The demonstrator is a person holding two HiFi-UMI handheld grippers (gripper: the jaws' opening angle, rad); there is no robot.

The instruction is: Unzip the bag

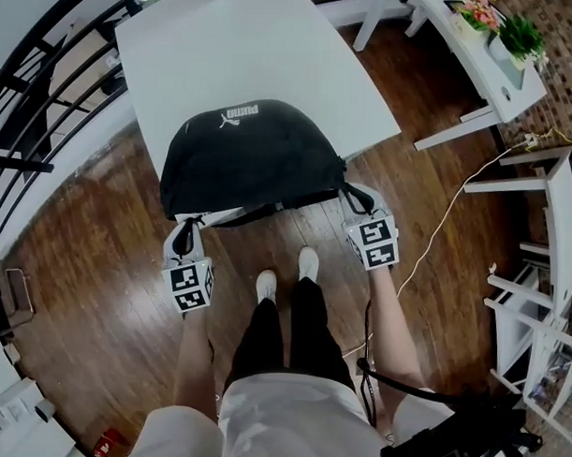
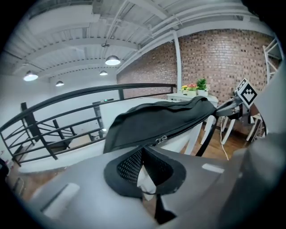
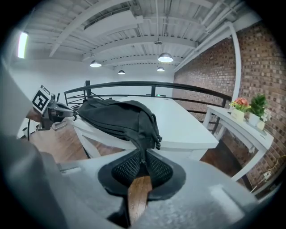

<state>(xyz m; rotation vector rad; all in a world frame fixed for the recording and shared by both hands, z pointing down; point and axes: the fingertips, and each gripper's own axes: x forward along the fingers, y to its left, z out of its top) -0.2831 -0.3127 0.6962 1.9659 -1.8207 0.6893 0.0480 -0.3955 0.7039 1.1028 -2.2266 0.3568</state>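
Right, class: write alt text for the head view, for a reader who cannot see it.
From above, a black bag lies at the near edge of a white table; the right gripper pinches its right end and the left gripper is shut at its left corner.

Black trousers [image 1: 292, 336], white shoes [image 1: 286, 274], perhaps a pale top [image 1: 279, 415]; left gripper [image 1: 185, 231] and right gripper [image 1: 349, 197] bear marker cubes [image 1: 189, 287].

Head view overhead; gripper views low, close, opposite ends of bag [image 1: 251, 165].

Matt black cloth bag [image 1: 251, 161], smooth white table [image 1: 227, 52], glossy wood floor [image 1: 87, 291]
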